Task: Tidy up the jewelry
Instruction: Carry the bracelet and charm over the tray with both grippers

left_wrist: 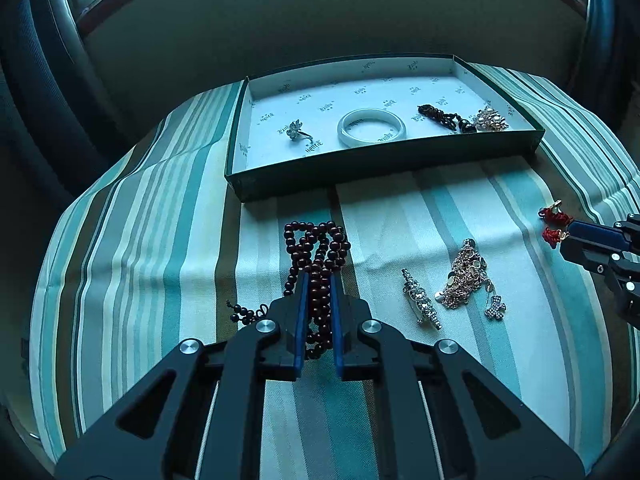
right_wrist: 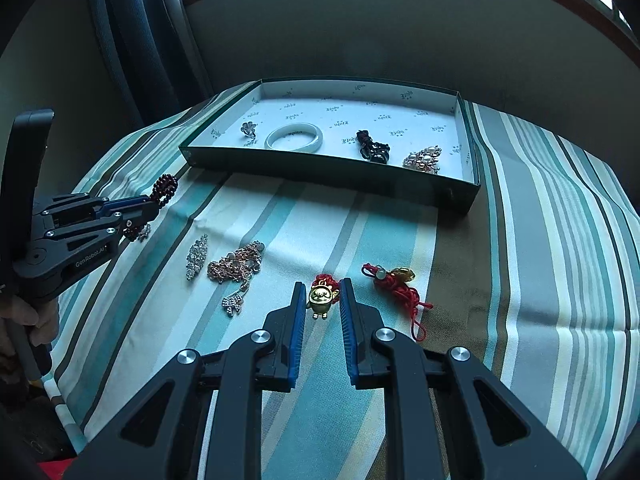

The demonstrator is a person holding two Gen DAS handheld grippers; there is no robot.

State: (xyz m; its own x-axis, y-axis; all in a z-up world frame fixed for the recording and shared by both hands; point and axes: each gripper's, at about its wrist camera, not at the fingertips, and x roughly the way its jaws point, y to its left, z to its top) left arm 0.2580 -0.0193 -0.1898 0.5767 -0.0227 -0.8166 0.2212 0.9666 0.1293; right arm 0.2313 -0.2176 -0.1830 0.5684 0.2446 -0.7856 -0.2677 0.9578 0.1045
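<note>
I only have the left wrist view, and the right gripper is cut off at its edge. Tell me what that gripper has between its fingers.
Observer: The right gripper is shut on a small gold figure charm tied to a red cord.
Operator: Report anything lying to the right of it.
Observer: A second red cord bracelet with a gold bead lies on the striped cloth, apart from the gripper.
Operator: Now check my left gripper from the side.
Observer: The left gripper is shut on the dark bead string. One loop shows beyond its tips and more beads hang below its fingers.
</note>
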